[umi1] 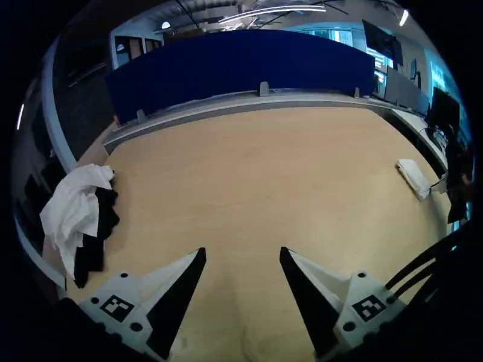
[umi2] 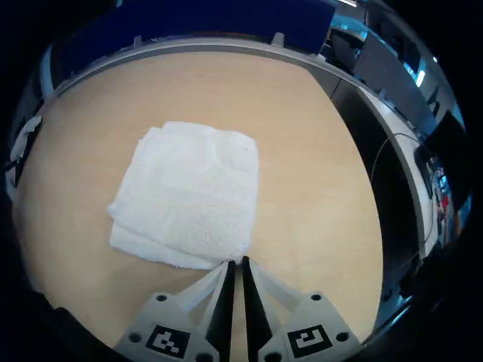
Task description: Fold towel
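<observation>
A white towel (umi2: pixel 190 193) lies folded into a thick square on the light wooden table (umi2: pixel 302 151) in the right gripper view. My right gripper (umi2: pixel 236 262) is shut, with its fingertips right at the towel's near corner; no cloth shows between the fingers. In the left gripper view the same folded towel (umi1: pixel 414 177) appears small, near the table's right edge. My left gripper (umi1: pixel 243 252) hovers open over bare tabletop (umi1: pixel 253 175), holding nothing.
A heap of white and black cloths (umi1: pixel 77 218) sits at the table's left edge. A blue partition (umi1: pixel 241 66) runs along the far side behind a grey rail. Black cables (umi1: pixel 431 265) hang at the lower right. Desks and monitors (umi2: pixel 447 151) stand beyond the right edge.
</observation>
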Demonstrator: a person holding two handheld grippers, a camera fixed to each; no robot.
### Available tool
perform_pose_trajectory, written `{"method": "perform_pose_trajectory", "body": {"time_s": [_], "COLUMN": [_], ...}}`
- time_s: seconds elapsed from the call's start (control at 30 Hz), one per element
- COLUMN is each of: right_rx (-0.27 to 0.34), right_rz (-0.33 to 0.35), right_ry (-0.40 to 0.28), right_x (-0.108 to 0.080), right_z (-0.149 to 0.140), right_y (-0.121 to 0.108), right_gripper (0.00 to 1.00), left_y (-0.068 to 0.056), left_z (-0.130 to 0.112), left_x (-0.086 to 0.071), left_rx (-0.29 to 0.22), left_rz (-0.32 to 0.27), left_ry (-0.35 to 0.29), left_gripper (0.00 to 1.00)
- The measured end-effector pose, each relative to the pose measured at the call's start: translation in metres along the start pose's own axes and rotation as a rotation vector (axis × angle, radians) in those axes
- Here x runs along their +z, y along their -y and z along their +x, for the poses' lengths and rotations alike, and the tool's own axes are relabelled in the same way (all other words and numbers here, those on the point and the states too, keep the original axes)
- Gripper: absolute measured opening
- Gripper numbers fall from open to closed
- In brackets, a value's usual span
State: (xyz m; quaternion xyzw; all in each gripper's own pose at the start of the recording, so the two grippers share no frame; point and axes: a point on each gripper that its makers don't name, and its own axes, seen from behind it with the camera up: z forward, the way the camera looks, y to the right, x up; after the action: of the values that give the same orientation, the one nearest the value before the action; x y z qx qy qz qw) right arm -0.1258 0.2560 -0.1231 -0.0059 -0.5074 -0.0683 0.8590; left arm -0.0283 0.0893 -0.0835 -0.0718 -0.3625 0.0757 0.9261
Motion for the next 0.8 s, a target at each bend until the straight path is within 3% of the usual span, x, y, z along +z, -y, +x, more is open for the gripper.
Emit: {"method": "perform_pose_trajectory", "body": {"time_s": [0.3,0.8], "right_rx": [0.004,0.005], "right_rz": [-0.010,-0.030], "right_ry": [0.002,-0.004], "right_x": [0.0025,0.0000], "right_z": [0.0000,-0.0002], "right_y": [-0.0037,-0.0067], "right_gripper": [0.16,0.18], "left_y": [-0.0021,-0.0011], "left_z": [-0.0011,-0.0031], "left_x": [-0.0014,-0.0040], "left_rx": [0.001,0.001], "left_rz": [-0.004,-0.002], "left_ry": [0.000,-0.003], "left_gripper": [0.90,0.90]}}
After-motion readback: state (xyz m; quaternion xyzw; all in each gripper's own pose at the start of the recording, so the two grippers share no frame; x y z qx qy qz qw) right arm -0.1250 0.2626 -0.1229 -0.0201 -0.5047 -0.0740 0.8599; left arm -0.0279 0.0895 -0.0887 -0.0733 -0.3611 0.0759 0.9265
